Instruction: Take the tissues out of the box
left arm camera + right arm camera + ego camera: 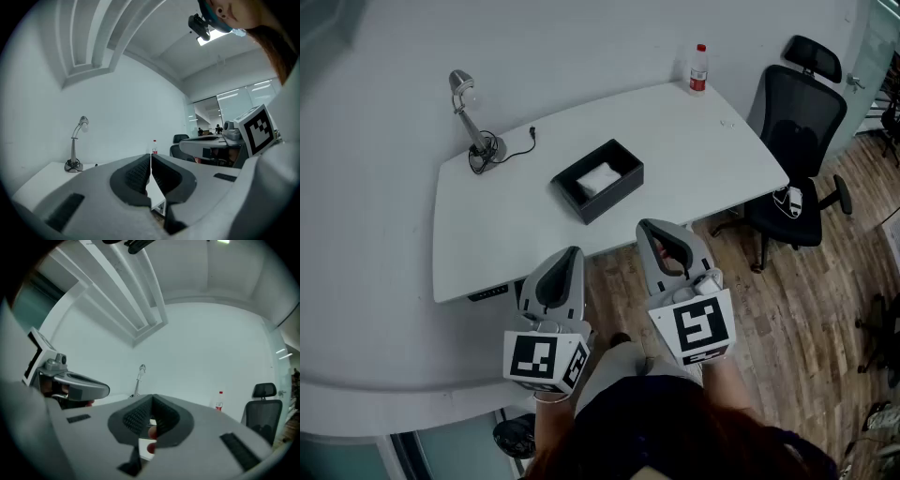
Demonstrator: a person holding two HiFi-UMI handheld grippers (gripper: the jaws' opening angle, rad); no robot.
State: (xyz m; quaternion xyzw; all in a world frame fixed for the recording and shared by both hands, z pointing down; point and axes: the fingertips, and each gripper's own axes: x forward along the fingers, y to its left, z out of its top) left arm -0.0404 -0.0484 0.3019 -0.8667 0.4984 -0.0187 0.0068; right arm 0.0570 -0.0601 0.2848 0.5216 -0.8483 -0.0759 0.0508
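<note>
A black open box sits in the middle of the white table, with white tissues inside it. Both grippers hover off the table's near edge, over the wooden floor, well short of the box. My left gripper has its jaws together with nothing between them; its own view shows the pads meeting. My right gripper is also shut and empty, its tips closed in its own view. The box is hidden behind the jaws in both gripper views.
A small desk lamp with a cable stands at the table's back left. A red-capped bottle stands at the back right corner. A black office chair is right of the table. The person's torso fills the bottom of the head view.
</note>
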